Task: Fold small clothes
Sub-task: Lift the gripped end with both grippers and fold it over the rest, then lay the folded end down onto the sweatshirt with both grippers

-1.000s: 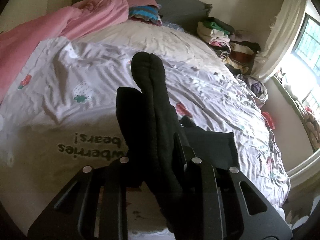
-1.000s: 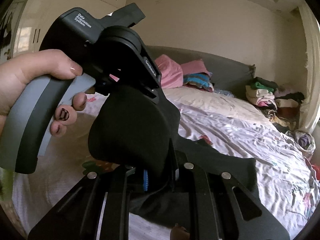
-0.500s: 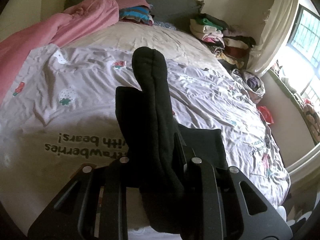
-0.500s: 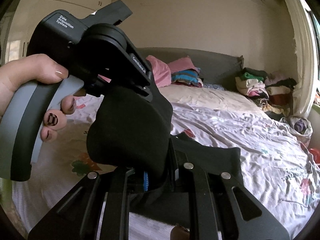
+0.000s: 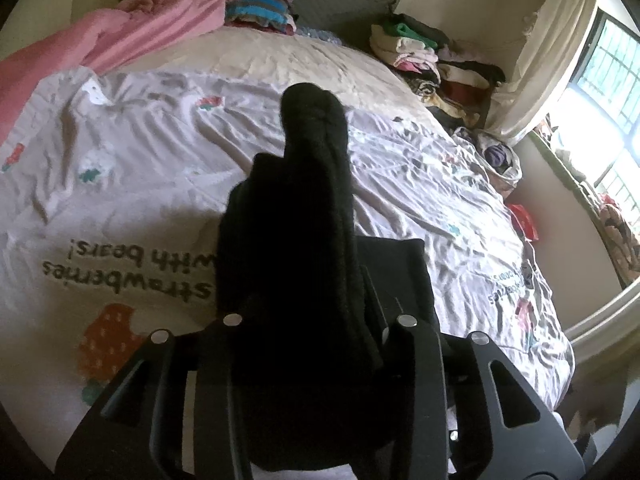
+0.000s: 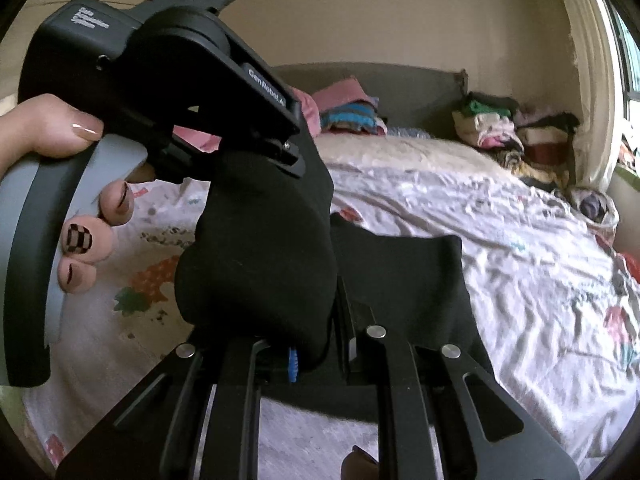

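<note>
Left hand-held gripper (image 5: pixel 308 240) had just been loosening on the black garment (image 5: pixel 316 208), right hand-held gripper (image 6: pixel 296 280) pinched it; early slip risked a crooked fold on the bed (image 5: pixel 420 168).

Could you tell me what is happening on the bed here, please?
A person is folding a small black garment over a strawberry-print bedsheet, with a handheld gripper in each hand. The right gripper is shut on one part of the cloth. The left gripper has the cloth between its fingers, and its jaws have just been opening, so it may be letting go. Folded clothes are stacked at the head of the bed.
</note>
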Demonstrator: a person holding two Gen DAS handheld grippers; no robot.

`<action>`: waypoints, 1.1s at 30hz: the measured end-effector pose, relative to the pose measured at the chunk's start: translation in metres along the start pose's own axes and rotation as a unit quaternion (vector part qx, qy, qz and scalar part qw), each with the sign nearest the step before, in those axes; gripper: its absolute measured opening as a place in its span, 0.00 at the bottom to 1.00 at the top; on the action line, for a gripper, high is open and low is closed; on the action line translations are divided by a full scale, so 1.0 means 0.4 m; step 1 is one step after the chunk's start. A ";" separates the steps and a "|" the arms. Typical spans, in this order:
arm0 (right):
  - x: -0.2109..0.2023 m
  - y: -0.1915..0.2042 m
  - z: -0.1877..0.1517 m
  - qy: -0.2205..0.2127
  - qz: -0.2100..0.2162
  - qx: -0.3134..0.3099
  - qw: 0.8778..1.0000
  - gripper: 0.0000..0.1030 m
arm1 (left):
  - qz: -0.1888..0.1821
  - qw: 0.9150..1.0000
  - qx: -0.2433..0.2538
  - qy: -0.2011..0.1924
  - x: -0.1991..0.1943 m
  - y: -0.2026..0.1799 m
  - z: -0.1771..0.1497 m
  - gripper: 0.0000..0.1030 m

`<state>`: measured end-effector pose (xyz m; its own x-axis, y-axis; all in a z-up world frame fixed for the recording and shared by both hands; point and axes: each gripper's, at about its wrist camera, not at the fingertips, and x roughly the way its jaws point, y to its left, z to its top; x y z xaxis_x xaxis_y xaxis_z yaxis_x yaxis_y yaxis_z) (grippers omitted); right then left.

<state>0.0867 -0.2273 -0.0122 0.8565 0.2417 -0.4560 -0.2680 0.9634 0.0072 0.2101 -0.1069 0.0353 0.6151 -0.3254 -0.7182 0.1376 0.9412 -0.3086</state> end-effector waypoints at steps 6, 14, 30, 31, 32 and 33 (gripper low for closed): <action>0.017 -0.033 -0.020 0.025 0.008 0.025 0.999 0.13 | -0.017 1.000 -0.009 0.008 0.032 -0.014 -0.013 0.50; 0.068 -0.117 -0.054 0.083 0.040 0.120 0.989 0.15 | -0.043 0.999 -0.024 0.015 0.032 -0.022 -0.026 0.79; 0.033 -0.208 -0.089 0.127 0.097 0.215 0.963 0.53 | -0.018 1.000 -0.006 0.025 0.021 0.029 -0.083 0.79; 0.025 -0.210 -0.089 0.127 0.102 0.216 0.963 0.56 | -0.017 1.000 -0.005 0.025 0.020 0.031 -0.085 0.79; 0.015 -0.215 -0.085 0.128 0.112 0.218 0.961 0.64 | -0.015 1.000 -0.003 0.025 0.018 0.036 -0.091 0.79; 0.004 -0.220 -0.083 0.128 0.117 0.220 0.960 0.68 | -0.013 1.000 -0.002 0.024 0.017 0.039 -0.093 0.79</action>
<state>0.0970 -0.3156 -0.0431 0.6439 0.4747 -0.6000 -0.1791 0.8560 0.4850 0.1874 -0.0976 0.0023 0.5737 -0.3532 -0.7390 0.1489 0.9322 -0.3299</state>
